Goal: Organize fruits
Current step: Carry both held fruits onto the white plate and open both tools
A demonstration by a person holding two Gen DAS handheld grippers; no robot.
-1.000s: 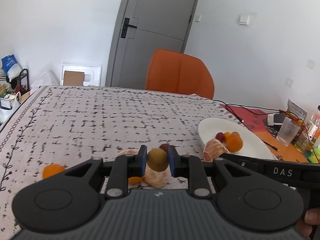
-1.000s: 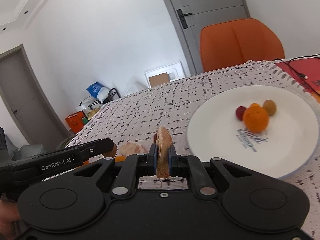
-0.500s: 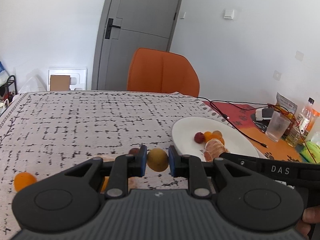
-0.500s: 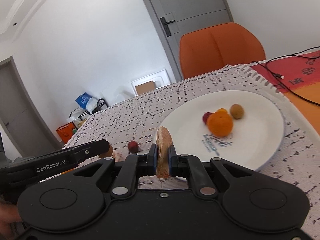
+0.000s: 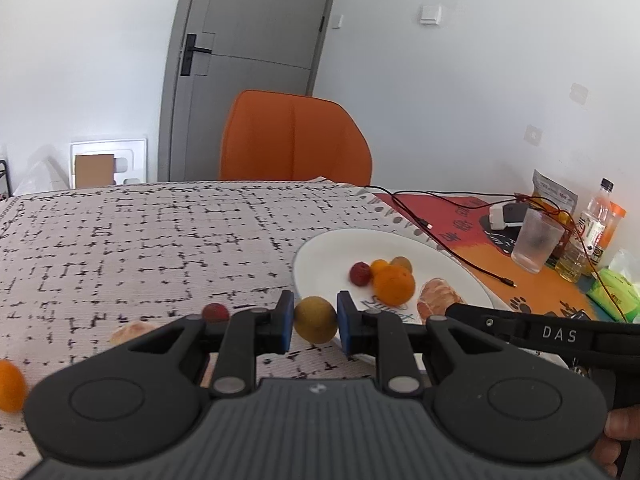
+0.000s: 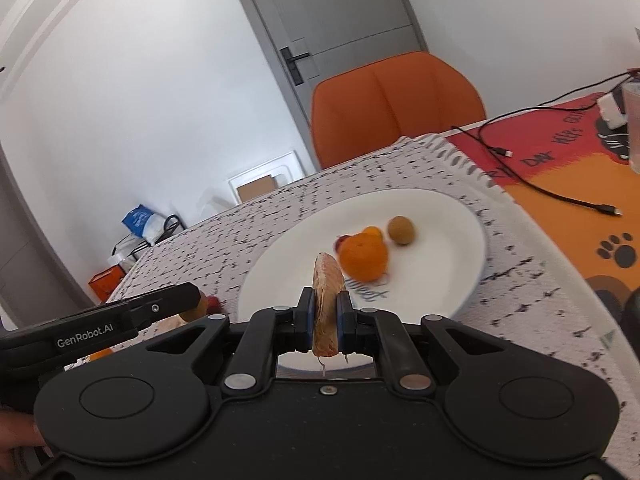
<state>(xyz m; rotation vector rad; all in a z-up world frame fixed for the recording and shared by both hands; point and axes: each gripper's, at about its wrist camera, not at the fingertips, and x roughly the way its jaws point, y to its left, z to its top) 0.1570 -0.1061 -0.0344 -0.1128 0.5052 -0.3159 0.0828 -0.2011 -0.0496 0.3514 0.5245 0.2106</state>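
On the table, a wide top under a pale cloth (image 5: 120, 240) printed with broken black lines, the sorting looks partly done. Toward the cloth's right edge sits the round white china plate (image 6: 448, 216), and four fruits already lie near its middle: a round orange tangerine (image 6: 363, 258), a small red berry-like fruit (image 5: 360, 274), a small orange fruit (image 5: 378, 266) behind the tangerine, and a brownish-yellow round fruit (image 6: 401, 230).

Two more are in the air. The right gripper (image 6: 325, 320) is clamped on a peeled, pale-orange citrus segment (image 6: 327, 304), held on edge over the plate's near rim. The left gripper (image 5: 315, 322) is pressed onto a smooth yellow-brown ball of fruit (image 5: 315, 320), beside the plate's near-left rim and seemingly not yet over it. Both only need lowering and releasing, I judge.

Left on the cloth, near its front edge: another round orange fruit (image 5: 10, 386) at the far left, a peeled citrus piece (image 5: 132, 330), and a small dark-red fruit (image 5: 215, 313). So roughly half remains.

The segment looks soft, with loose pith threads hanging below the jaws; the ball looks firm and liable to roll.
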